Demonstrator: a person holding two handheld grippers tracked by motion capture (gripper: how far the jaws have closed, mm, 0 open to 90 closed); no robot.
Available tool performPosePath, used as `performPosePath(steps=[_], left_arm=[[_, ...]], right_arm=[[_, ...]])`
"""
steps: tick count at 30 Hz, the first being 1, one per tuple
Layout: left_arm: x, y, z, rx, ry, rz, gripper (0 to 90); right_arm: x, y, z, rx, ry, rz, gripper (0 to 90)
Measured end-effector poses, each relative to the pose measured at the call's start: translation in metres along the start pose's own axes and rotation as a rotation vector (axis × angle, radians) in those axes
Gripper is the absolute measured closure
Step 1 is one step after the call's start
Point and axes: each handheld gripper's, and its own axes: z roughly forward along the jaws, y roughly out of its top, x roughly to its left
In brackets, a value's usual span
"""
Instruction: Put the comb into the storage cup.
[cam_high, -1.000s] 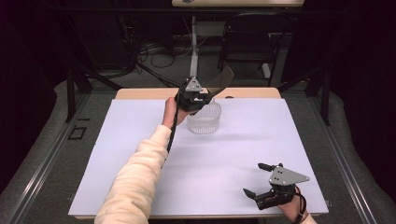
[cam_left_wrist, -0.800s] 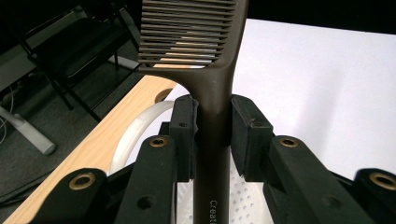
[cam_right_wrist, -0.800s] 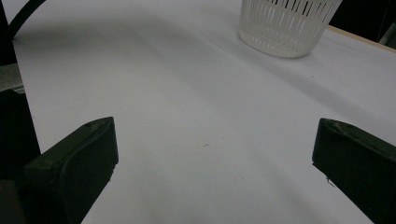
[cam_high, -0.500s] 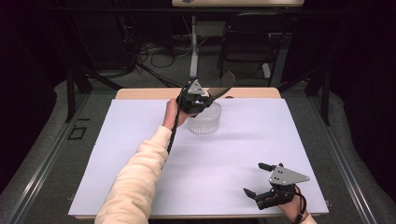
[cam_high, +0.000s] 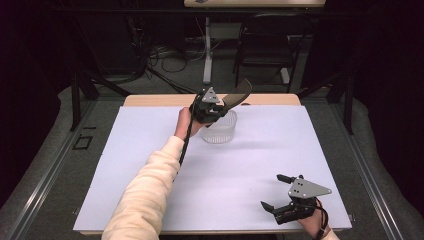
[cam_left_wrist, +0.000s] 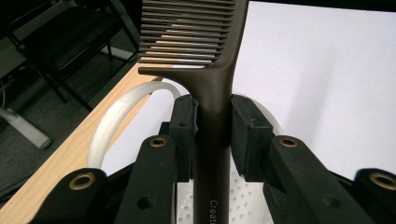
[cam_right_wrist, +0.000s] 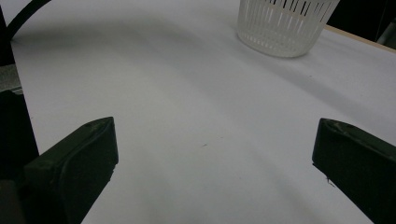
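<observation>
One brown comb (cam_left_wrist: 205, 70) stays clamped by its handle in our left gripper (cam_high: 210, 107) above the white basket (cam_high: 219, 131), barely shifted from before, so dropping it in remains, while our right gripper (cam_high: 284, 192) rests open.

One brown comb (cam_left_wrist: 212, 74), toothed end over the far rim of the basket (cam_high: 218, 131); one white slotted basket, the only container on the table (cam_high: 150, 150). Two handheld grippers: left gripper (cam_high: 210, 107) right above the basket, right gripper (cam_high: 280, 192) well apart from it, toward the near edge. One white sheet-covered table under the basket; one dark chair (cam_high: 265, 45) beyond it.
</observation>
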Motion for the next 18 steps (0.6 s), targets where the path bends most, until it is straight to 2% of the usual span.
performPosePath(steps=[18], left_arm=[[-0.0003,-0.0018,0.003,0.03,-0.008,0.006,72.2]], right_arm=[[0.0,0.0,0.0,0.0,0.0,0.0,0.0]])
